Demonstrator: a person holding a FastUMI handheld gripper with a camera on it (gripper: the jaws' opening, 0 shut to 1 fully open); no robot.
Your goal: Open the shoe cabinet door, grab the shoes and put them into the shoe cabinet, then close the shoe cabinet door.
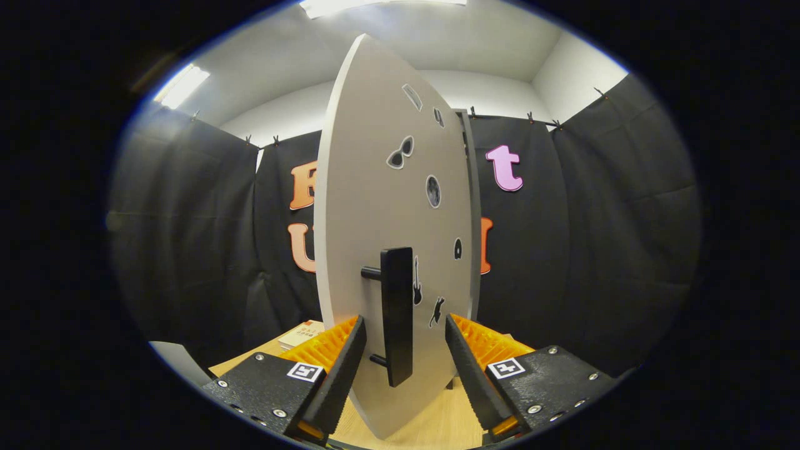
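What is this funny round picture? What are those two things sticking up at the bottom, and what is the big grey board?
The picture comes from a camera that rides on a hand-held tool, looking forward along it. The lens bends everything, so it all looks round. The two things at the bottom are the fingers of the gripper, a claw that a person carries to pinch things. The grey board is the door of a shoe cabinet, swung partly open, with small stickers on it. The black bar on it is the handle. It sits between the open fingers, and they are not squeezing it, so nothing is held. Below is a wooden table, with a small book lying on it beyond the left finger.
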